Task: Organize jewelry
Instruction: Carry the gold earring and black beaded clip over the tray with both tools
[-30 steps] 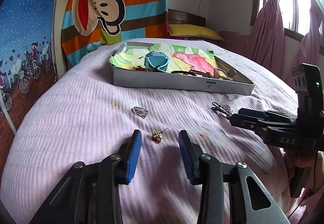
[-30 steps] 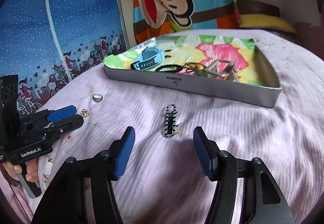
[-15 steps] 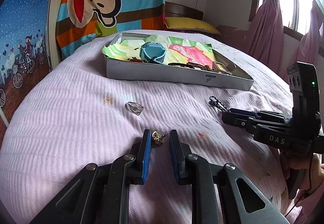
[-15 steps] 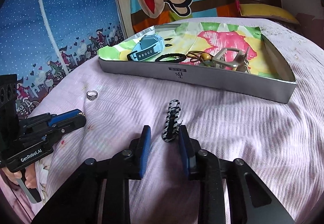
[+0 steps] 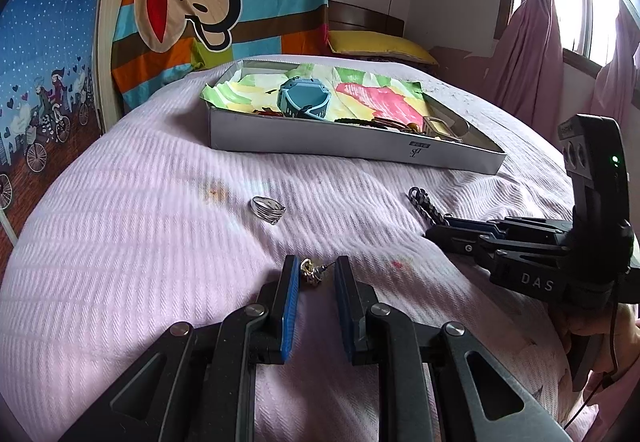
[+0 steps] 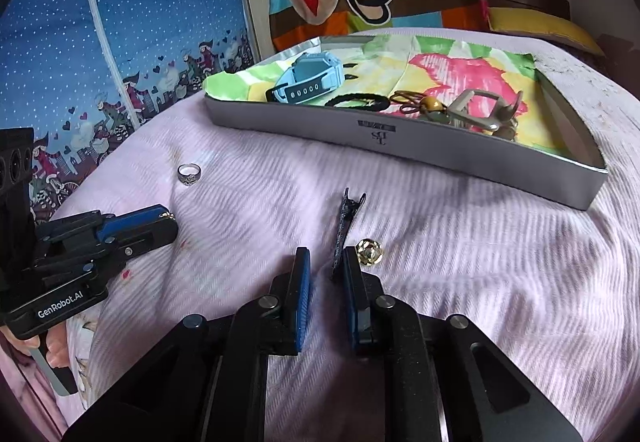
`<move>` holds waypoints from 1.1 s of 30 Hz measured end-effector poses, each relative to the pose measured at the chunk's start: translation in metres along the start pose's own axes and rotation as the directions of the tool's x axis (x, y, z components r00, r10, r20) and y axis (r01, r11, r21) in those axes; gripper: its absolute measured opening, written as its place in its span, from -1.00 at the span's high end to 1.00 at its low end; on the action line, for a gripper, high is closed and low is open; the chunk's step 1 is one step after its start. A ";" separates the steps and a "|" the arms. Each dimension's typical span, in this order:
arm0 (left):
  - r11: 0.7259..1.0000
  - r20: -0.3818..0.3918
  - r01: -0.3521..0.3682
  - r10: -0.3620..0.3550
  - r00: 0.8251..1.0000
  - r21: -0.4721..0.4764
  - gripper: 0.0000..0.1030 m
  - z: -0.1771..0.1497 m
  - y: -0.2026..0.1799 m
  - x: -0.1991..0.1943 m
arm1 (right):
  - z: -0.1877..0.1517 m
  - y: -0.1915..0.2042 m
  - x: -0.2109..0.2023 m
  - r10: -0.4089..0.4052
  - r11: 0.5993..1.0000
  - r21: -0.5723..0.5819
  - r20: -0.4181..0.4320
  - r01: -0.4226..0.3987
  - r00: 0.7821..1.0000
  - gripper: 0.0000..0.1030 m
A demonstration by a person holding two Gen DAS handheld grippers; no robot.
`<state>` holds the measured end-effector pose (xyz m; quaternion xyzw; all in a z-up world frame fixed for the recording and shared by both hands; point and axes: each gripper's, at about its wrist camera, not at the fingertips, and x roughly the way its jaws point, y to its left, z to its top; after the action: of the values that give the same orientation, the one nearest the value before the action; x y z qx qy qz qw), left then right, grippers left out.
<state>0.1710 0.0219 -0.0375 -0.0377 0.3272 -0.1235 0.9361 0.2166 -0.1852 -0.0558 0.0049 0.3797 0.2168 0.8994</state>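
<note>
A grey jewelry tray (image 5: 352,148) lined with colourful paper lies on the pink bedspread and also shows in the right wrist view (image 6: 440,158). It holds a blue watch (image 5: 306,104), hair ties and a metal clip. My left gripper (image 5: 315,274) is nearly shut around a gold earring (image 5: 310,271) on the bed. My right gripper (image 6: 326,262) is nearly shut, its right finger touching a black-and-white braided hair clip (image 6: 346,228) standing on edge. A gold stud (image 6: 370,251) lies just right of it. A silver ring (image 5: 267,208) lies loose; it also shows in the right wrist view (image 6: 189,174).
A striped monkey blanket (image 5: 192,6) hangs behind the bed. A yellow pillow (image 5: 376,42) lies at the far edge. Pink curtains (image 5: 532,42) hang by the window on the right. A blue patterned wall (image 6: 100,22) runs along the left.
Both grippers went from wide open to nearly shut. The left closed in on the gold earring. The right closed in on the braided clip, which tipped onto its edge, uncovering a gold stud.
</note>
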 end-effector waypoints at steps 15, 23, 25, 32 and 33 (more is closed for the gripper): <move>1.000 0.015 -0.010 0.010 1.000 0.014 0.67 -0.002 -0.003 -0.002 | -0.005 0.000 -0.003 -0.004 1.000 0.005 0.055 0.003 0.999 0.93; 1.000 0.028 -0.007 0.006 1.000 0.018 0.67 -0.003 -0.005 -0.005 | -0.011 0.002 -0.014 0.035 0.999 -0.005 0.102 -0.035 0.994 0.94; 1.000 0.039 0.000 -0.001 0.999 0.018 0.67 -0.005 -0.005 -0.008 | -0.013 0.006 -0.017 0.039 0.999 -0.024 0.116 -0.036 0.993 0.94; 1.000 0.085 -0.017 0.016 0.996 0.003 0.68 -0.002 -0.008 -0.015 | -0.020 0.018 -0.032 0.029 0.997 -0.080 0.183 -0.014 0.983 0.94; 1.000 0.095 -0.018 0.017 0.995 0.004 0.68 -0.002 -0.010 -0.017 | -0.021 0.019 -0.036 0.026 0.997 -0.083 0.201 -0.009 0.979 0.94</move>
<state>0.1551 0.0169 -0.0273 -0.0385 0.2823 -0.1140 0.9517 0.1725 -0.1854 -0.0433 -0.0063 0.2772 0.2384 0.9308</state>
